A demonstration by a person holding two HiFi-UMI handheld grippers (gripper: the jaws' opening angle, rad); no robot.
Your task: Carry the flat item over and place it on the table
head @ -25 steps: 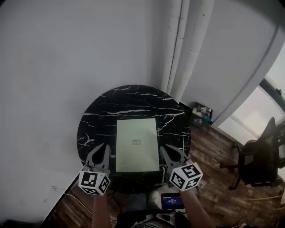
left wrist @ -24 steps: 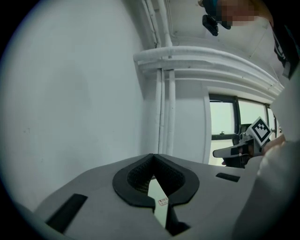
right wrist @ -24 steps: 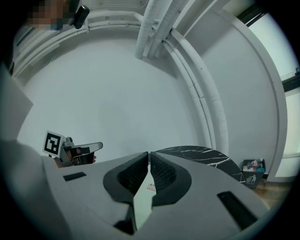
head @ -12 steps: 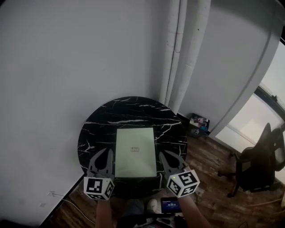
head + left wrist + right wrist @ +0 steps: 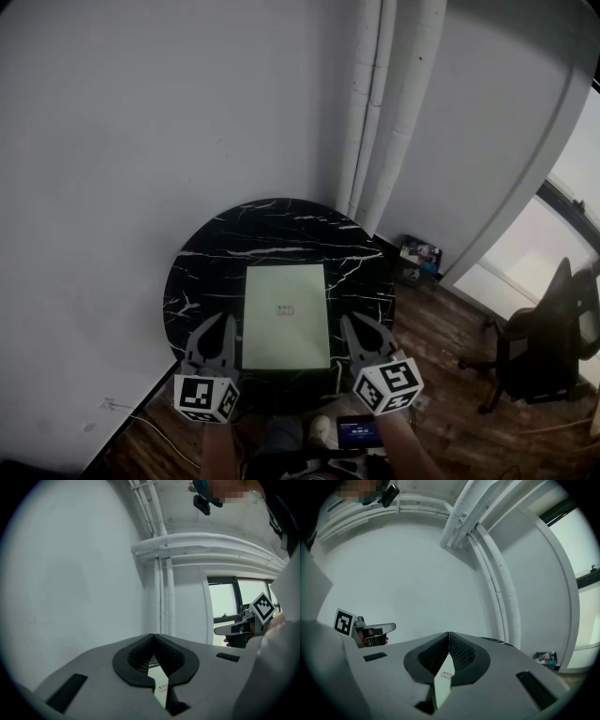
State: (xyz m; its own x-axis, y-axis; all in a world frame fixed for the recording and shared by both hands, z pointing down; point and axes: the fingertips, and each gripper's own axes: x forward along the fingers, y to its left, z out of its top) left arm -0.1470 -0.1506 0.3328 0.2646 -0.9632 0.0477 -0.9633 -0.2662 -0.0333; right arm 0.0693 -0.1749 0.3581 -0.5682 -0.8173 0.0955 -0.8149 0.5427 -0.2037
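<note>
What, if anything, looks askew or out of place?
Nothing stands out. The pale green flat rectangular sheet lies flat on the round black marble table, inside its rim. Left tongs and right tongs are shut, empty, either side of it.

Behind table (image 5: 281, 212), wall (image 5: 141, 141) and pipes (image 5: 386, 112), chair (image 5: 546, 349) right

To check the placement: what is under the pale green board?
The round black table lies directly under the board. Anything between them is covered and cannot be seen.
</note>
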